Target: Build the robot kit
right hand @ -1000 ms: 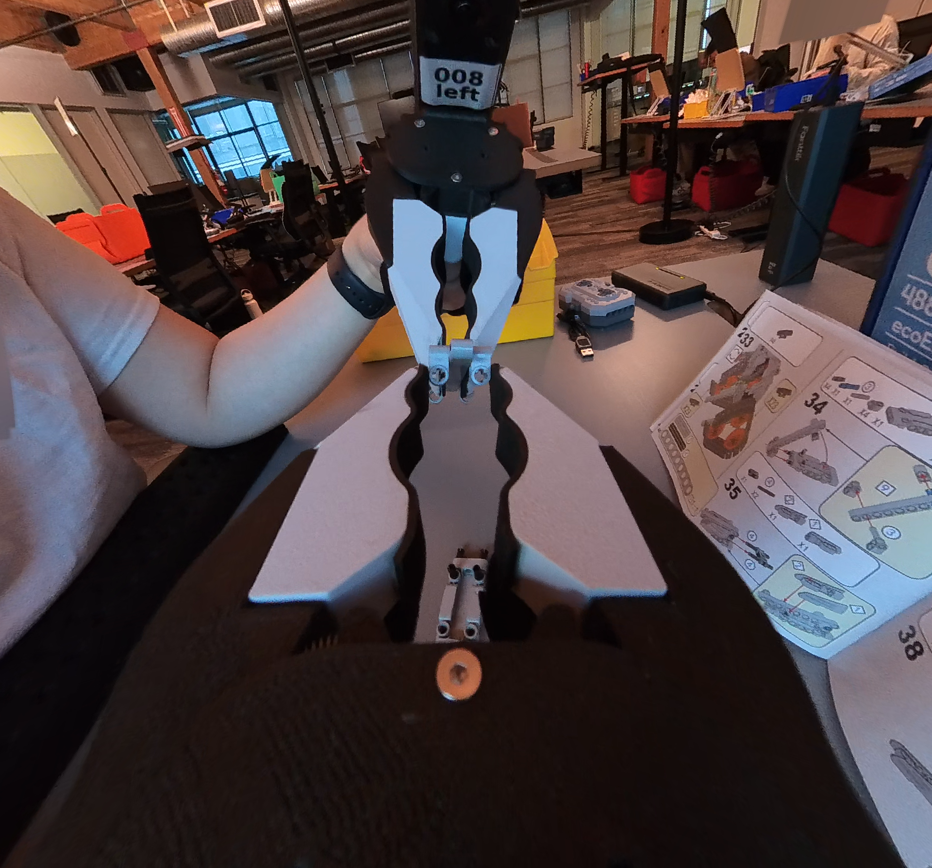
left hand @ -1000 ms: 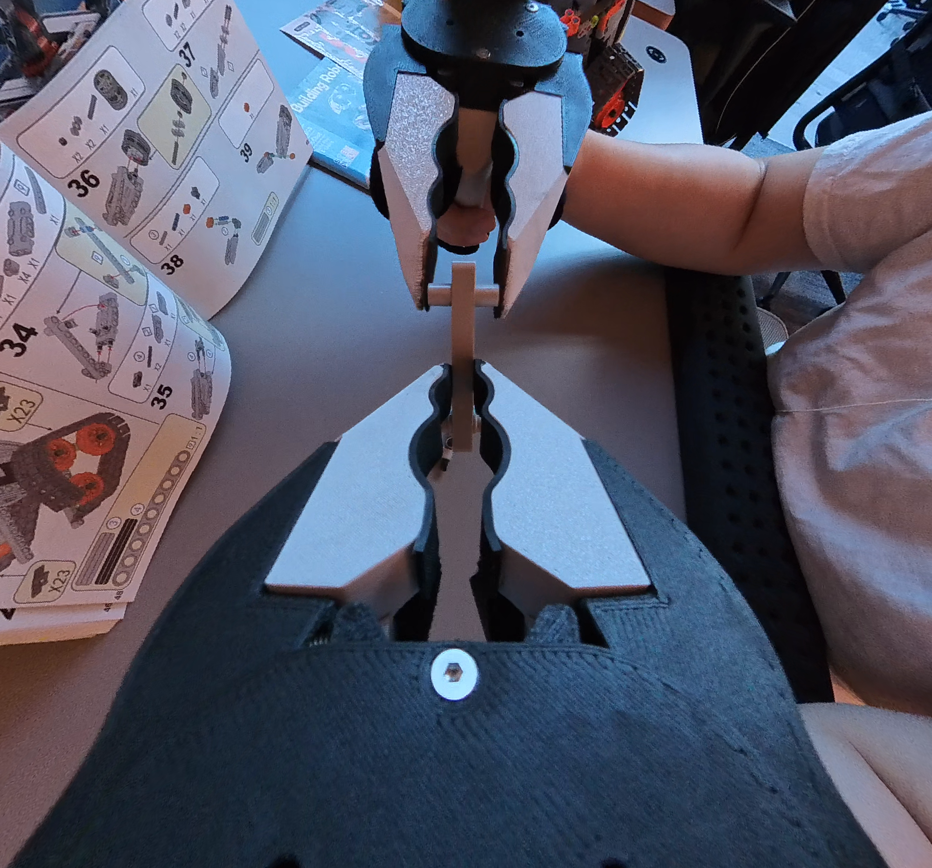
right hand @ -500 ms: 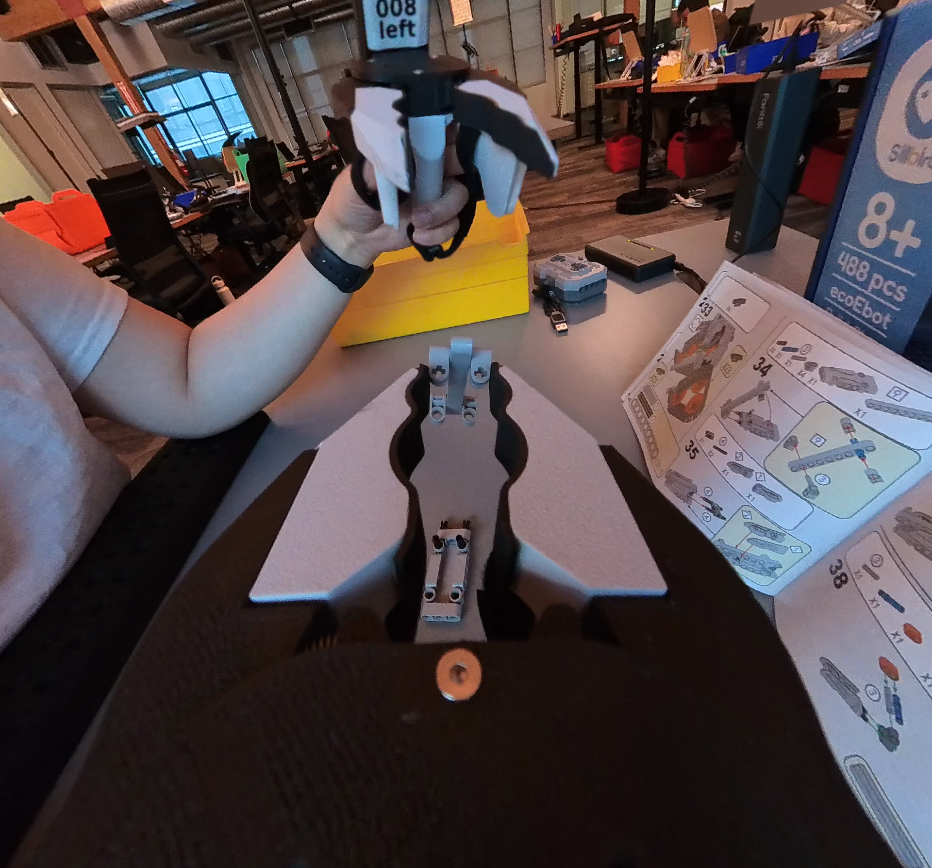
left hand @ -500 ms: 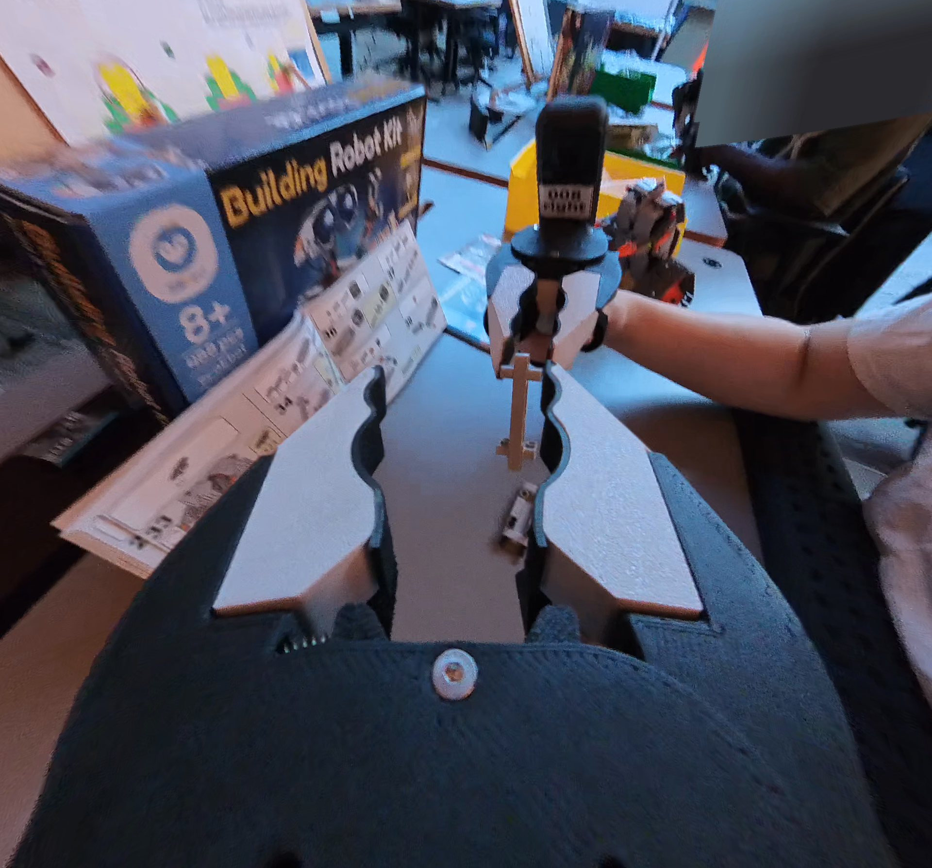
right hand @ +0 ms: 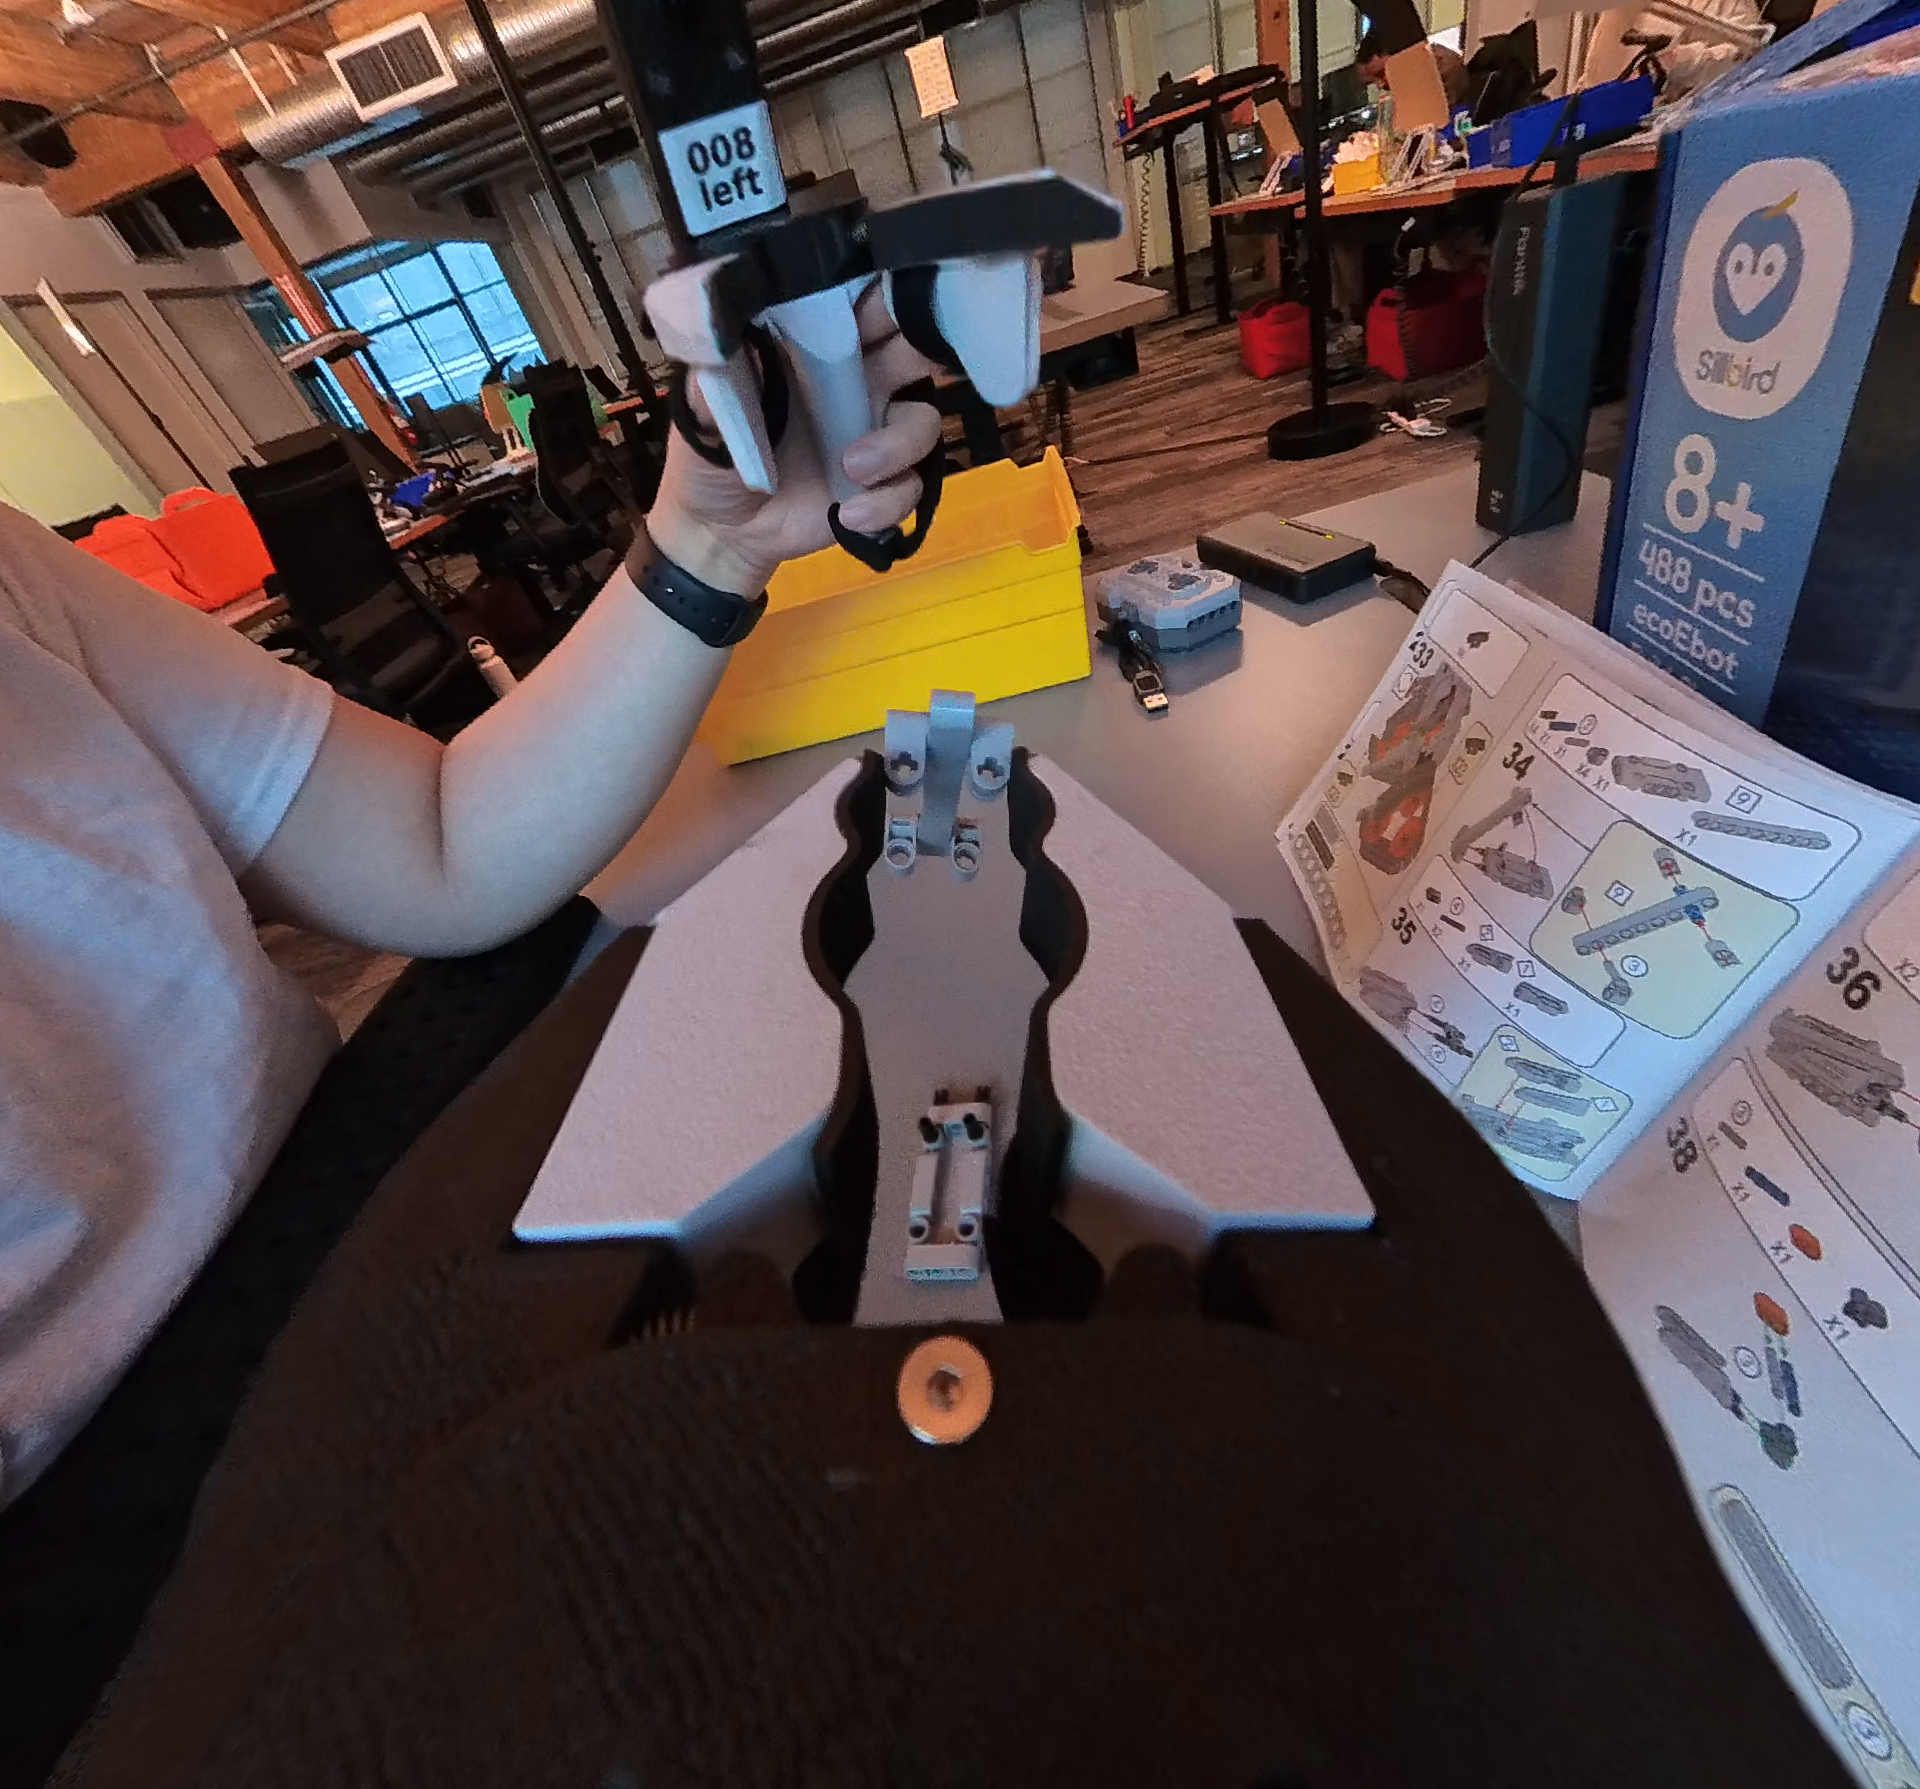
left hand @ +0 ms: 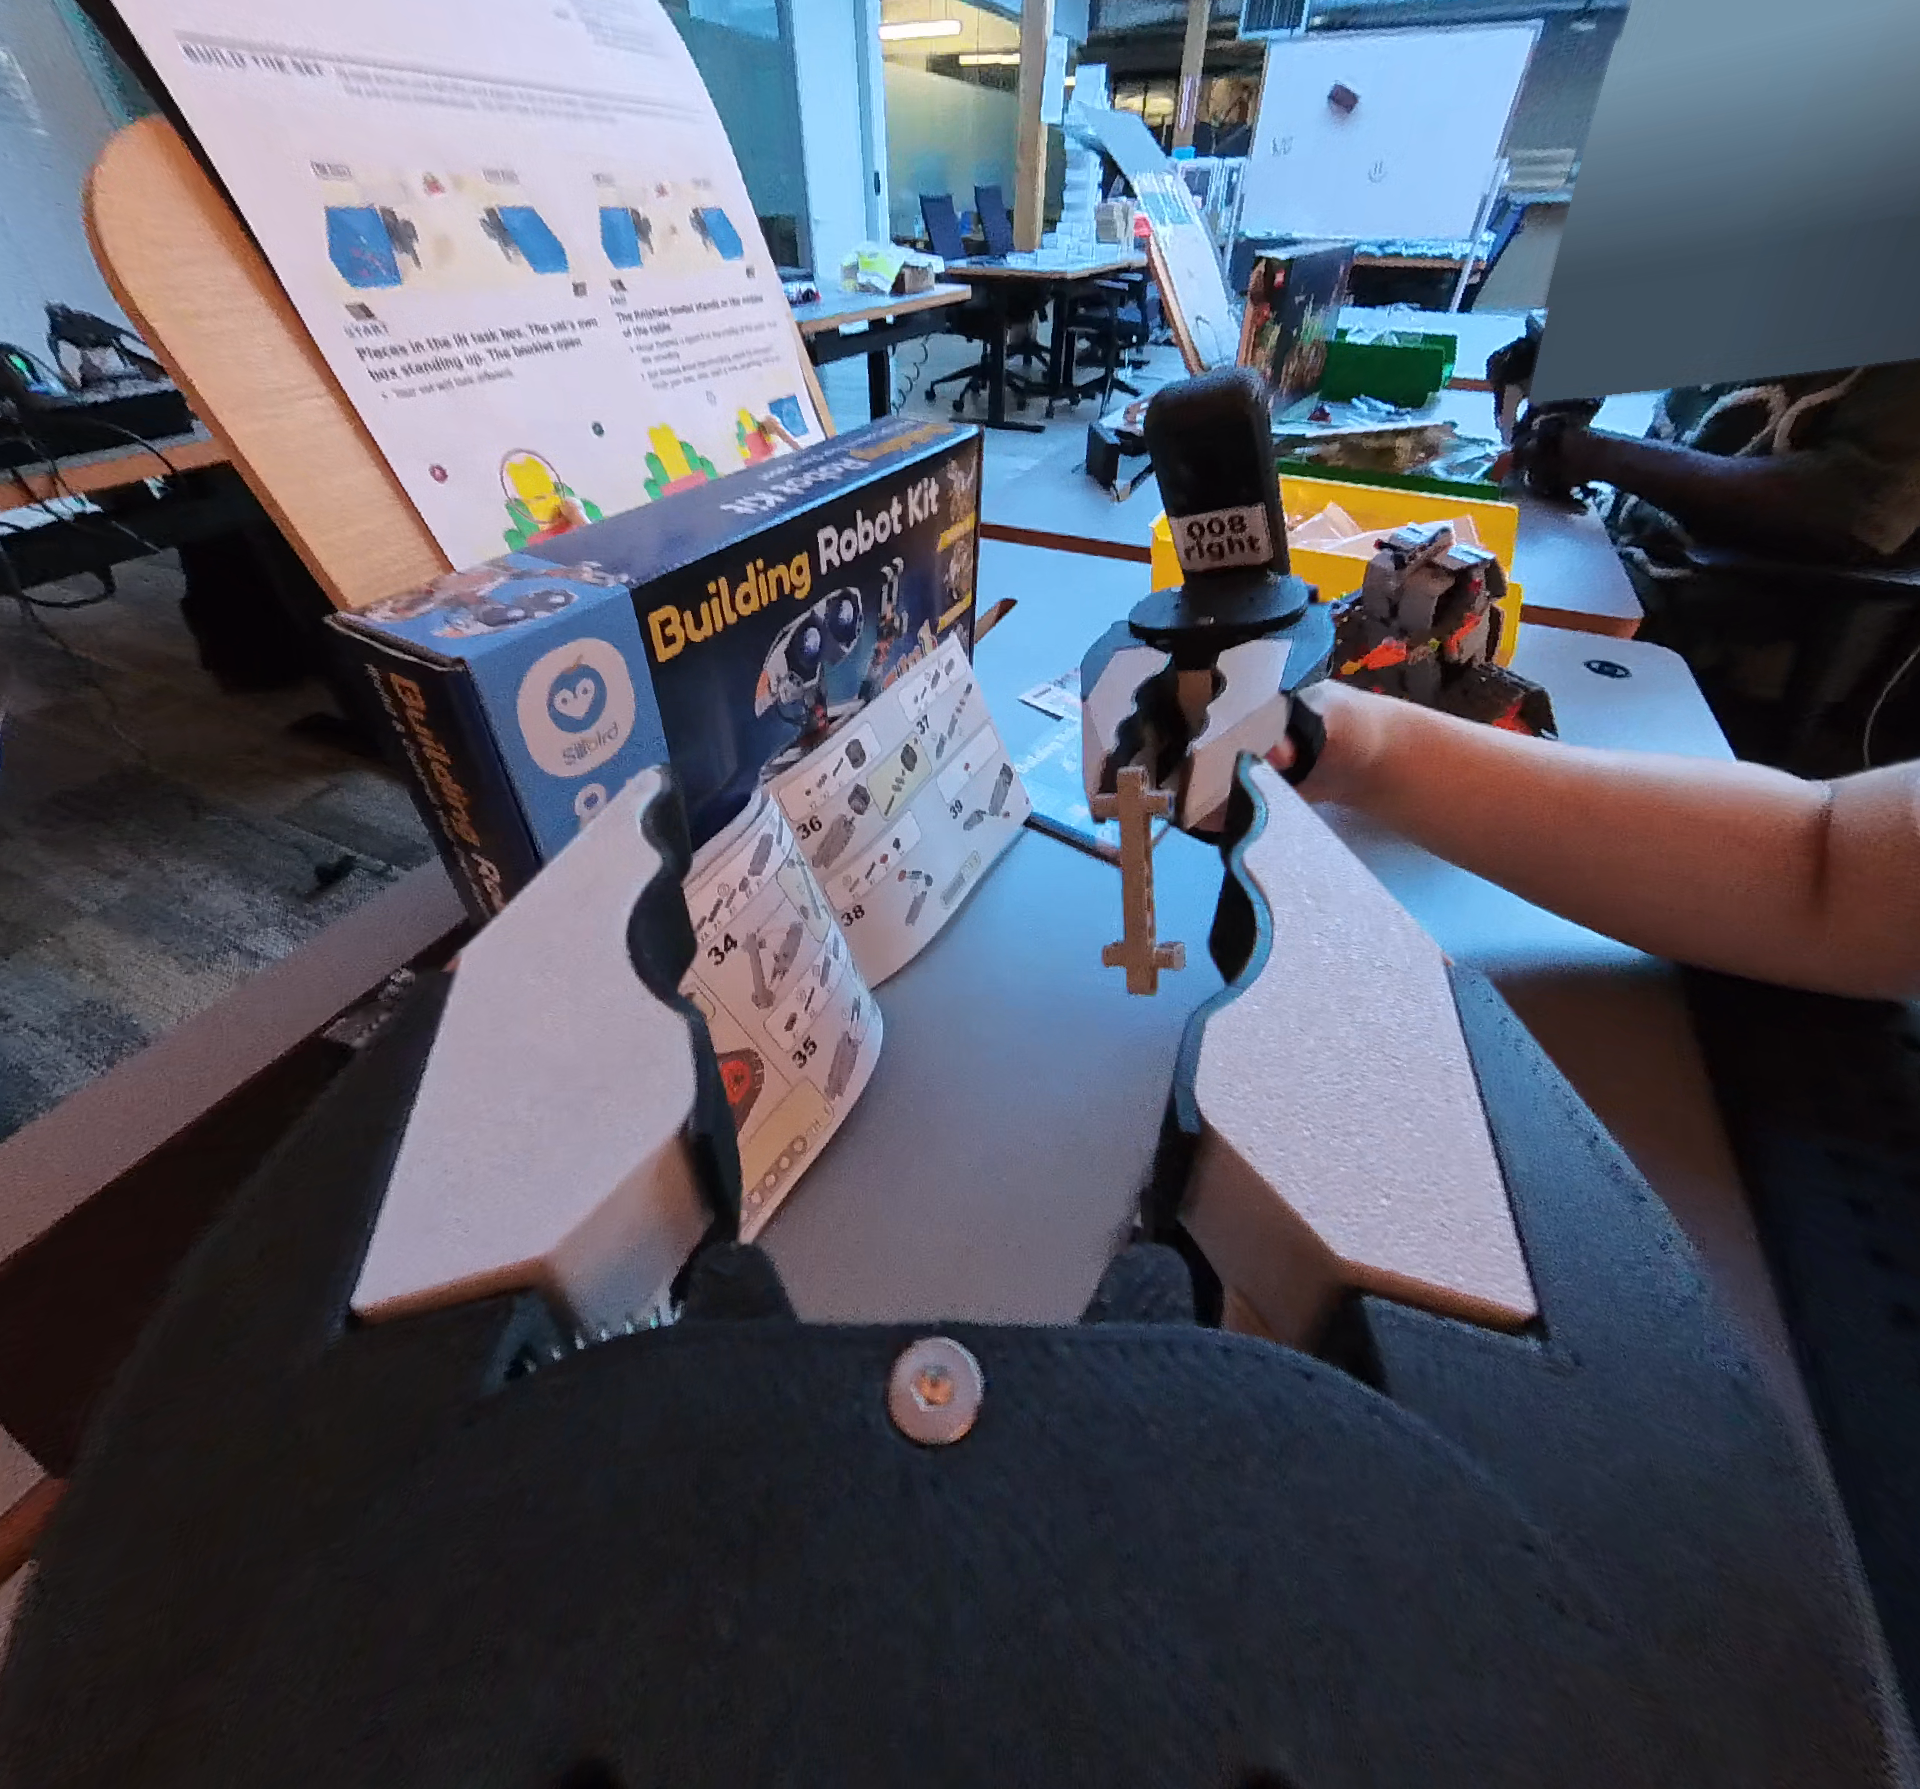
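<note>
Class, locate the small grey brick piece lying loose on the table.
In the right wrist view, the small grey piece lies on the table between the right gripper's fingers, below its held assembly.

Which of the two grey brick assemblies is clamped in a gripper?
The cross-shaped grey assembly in the right gripper; the small grey piece lies loose on the table.

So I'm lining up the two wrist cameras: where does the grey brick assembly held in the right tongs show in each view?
Left wrist view: the grey brick assembly hangs right of centre, pinched at its top by the right tongs.
Right wrist view: it stands upper centre, between that view's own tong tips.
Shared landmark: the open instruction booklet, left of the assembly in the left view, right of it in the right view.
</note>
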